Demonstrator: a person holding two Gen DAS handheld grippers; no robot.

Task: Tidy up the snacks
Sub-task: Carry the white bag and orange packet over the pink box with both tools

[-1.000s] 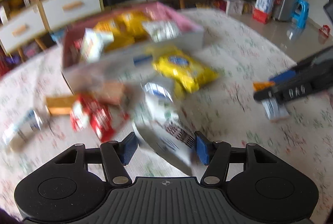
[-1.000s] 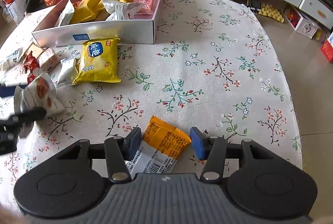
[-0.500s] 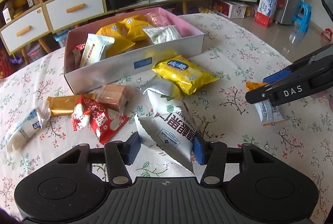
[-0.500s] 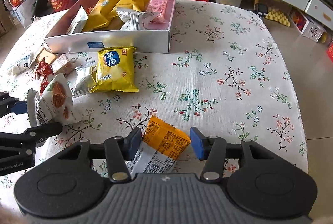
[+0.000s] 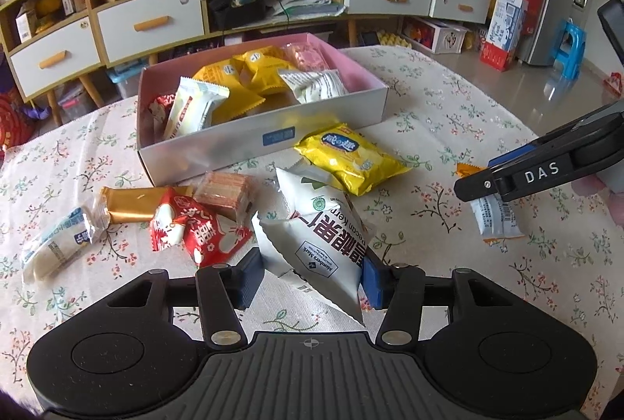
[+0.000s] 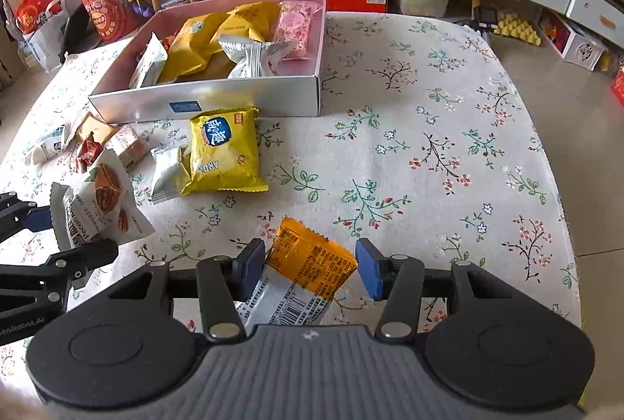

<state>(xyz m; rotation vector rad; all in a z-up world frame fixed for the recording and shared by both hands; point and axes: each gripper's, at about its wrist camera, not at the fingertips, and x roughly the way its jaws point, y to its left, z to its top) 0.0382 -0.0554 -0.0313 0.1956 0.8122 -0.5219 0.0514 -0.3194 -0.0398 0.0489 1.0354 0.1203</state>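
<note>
- Left tongs [image 5: 310, 273] pinch the white pecan pouch [image 5: 323, 236]; both pads press its sides and it looks lifted off the cloth, tilted, top corner toward 11 o'clock
- Right tongs [image 6: 308, 264] straddle the orange-and-white packet [image 6: 308, 264]; left pad touches its edge, right pad shows a gap, so I can't tell if it's truly clamped
- Box [image 5: 273, 143] sits at 12 o'clock from the left tongs, at 11 o'clock from the right; already has yellow and white packs inside
- Loose on the tablecloth [image 6: 429, 147]: yellow chip bag [image 5: 351, 158] at 1 o'clock of the pouch, red packet [image 5: 195, 229] and wafer pack [image 5: 226, 188] at 9–10 o'clock, gold bar [image 5: 132, 203] and a white bar [image 5: 54, 244] further out at 9
- Handling, my read: pouch is light, air-puffed, slick film; it squashes and can rotate in the grip
- Better hold is across the flat crimped seam, not the puffed belly
- Contents probably brittle, so moderate squeeze only
- Orange packet is flat and thin; grab across its short width, near the middle, and keep it low over the box wall
</note>
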